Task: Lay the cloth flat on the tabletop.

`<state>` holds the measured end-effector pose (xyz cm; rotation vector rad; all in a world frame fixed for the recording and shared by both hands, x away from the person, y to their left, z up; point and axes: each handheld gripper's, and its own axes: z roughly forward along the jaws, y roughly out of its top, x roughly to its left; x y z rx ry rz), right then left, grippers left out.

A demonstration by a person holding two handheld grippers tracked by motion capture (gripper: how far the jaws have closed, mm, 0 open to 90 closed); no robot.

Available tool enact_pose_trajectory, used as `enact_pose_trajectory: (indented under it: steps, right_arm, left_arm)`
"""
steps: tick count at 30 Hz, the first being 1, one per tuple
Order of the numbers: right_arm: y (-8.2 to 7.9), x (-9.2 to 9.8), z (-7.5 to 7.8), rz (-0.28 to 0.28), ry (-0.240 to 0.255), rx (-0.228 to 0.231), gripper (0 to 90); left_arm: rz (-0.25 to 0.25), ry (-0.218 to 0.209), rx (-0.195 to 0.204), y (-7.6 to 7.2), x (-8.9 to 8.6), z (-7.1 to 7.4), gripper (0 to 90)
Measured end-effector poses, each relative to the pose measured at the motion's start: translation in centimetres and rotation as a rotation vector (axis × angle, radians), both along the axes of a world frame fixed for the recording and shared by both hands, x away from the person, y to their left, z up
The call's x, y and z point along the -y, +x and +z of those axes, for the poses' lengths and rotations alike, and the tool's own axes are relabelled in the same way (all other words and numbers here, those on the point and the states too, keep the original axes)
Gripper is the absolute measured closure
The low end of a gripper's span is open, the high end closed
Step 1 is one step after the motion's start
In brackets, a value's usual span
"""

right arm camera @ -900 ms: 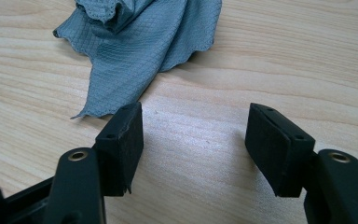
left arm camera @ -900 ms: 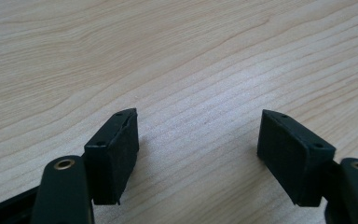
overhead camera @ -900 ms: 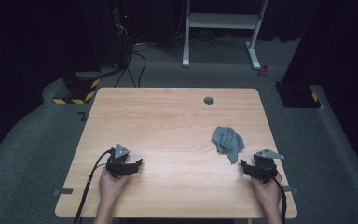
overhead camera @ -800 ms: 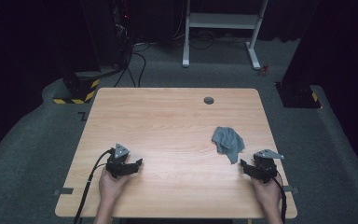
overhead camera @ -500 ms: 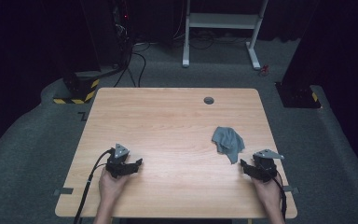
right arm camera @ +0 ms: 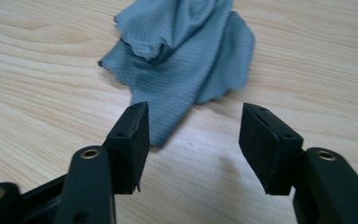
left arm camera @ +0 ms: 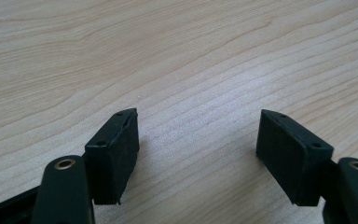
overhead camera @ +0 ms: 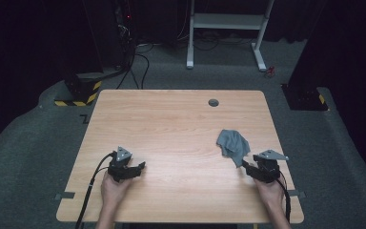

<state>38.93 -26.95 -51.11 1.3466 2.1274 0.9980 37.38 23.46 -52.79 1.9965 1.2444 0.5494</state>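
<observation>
Where the person's two hands come in at the near edge of the light wood-grain table (overhead camera: 171,119), each rests a black two-jaw gripper on the top: left gripper (overhead camera: 134,168), jaws wide, bare wood between them; right gripper (overhead camera: 249,168), jaws wide, nothing held. Just beyond the right gripper's tips lies a crumpled grey-blue ribbed cloth (overhead camera: 233,145), its near corner by one jaw, no pad pressing on it. Farther off, a small round dark grommet (overhead camera: 213,102) sits near the far edge.
</observation>
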Motion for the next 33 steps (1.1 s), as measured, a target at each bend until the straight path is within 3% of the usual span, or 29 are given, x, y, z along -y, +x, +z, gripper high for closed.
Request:
enact_pose_trajectory:
  steps: [5, 15, 26, 33]
  right_arm:
    - [1.2, -1.5, 0.1, 0.053, -0.022, -0.014, 36.3]
    - [3.7, -3.8, 0.4, 0.075, -0.042, -0.015, 32.8]
    - [6.3, -5.0, -0.2, 0.042, -0.062, -0.06, 32.2]
    - [6.4, -5.2, -0.5, 0.029, -0.084, -0.066, 41.1]
  left_arm:
    - [0.003, -0.002, 0.0, 0.0, 0.0, 0.0, 30.3]
    - [0.004, 0.0, 0.001, 0.0, 0.0, 0.0, 30.5]
    - [0.003, 0.006, 0.001, 0.0, 0.0, 0.0, 30.5]
    - [0.003, 0.005, 0.001, 0.0, 0.0, 0.0, 30.5]
